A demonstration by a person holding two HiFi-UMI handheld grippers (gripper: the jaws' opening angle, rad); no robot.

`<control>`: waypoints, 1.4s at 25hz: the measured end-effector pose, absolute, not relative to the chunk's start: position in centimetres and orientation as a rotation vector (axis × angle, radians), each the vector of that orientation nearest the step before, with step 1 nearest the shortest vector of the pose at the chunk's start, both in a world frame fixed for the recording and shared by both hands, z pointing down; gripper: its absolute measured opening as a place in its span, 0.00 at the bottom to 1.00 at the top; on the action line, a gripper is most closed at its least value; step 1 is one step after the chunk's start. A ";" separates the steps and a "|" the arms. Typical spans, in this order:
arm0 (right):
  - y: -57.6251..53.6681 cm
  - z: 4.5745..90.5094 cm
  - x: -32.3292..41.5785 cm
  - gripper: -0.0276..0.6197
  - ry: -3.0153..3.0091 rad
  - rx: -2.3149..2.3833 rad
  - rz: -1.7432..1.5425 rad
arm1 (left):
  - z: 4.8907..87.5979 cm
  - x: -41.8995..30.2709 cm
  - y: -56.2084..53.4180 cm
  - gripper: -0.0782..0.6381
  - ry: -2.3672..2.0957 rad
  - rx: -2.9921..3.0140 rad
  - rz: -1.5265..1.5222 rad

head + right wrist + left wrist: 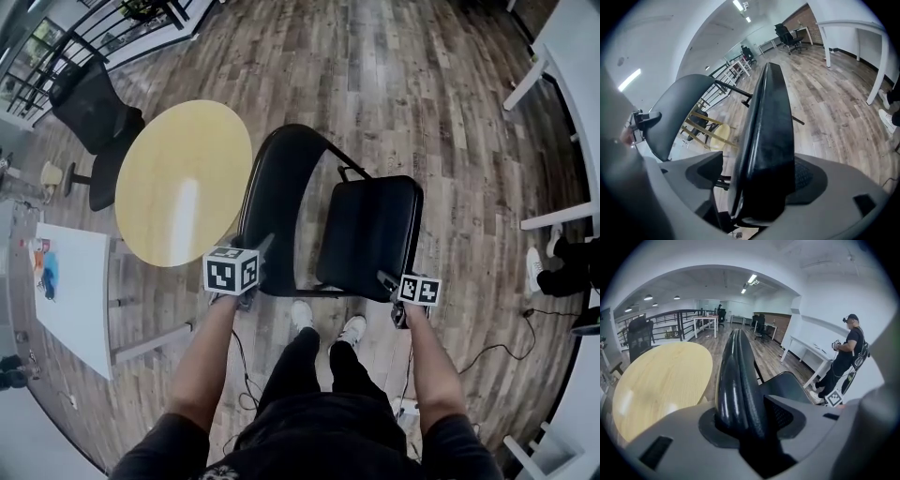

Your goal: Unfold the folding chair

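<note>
Shoes [300,316] stand on the wood floor [403,84], a cable [506,345] trailing to the right. Just ahead stands the chair [367,230], opened out. The left gripper [255,267] is clamped on the backrest [277,197] edge, both pads against it. The right gripper [392,286] straddles the seat [367,234] edge with its jaws wide; a gap shows on one side.

In the head view the seat lies about level and points right, its length running away from the person. The backrest rises at the left, near edge-on.

A round table [183,178] sits close behind the backrest. A white table [70,291] lies left, and an office chair [94,122] beyond. White desks [572,56] line the right.
</note>
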State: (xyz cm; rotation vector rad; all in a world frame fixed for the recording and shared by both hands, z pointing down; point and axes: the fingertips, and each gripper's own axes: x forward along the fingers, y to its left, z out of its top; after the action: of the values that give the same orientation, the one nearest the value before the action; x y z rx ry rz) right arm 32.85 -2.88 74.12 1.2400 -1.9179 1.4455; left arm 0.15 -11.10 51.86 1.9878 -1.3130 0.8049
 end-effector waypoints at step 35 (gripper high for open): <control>2.0 96.4 51.4 0.66 -2.017 1.544 1.869 | 63.4 12.1 -12.2 0.35 -1.200 2.071 0.798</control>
State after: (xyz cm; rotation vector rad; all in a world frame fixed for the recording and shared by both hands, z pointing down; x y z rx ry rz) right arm 51.41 2.04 96.37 1.5442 -2.0173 1.8692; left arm 12.13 -12.17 63.38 2.0711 -1.2002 0.7976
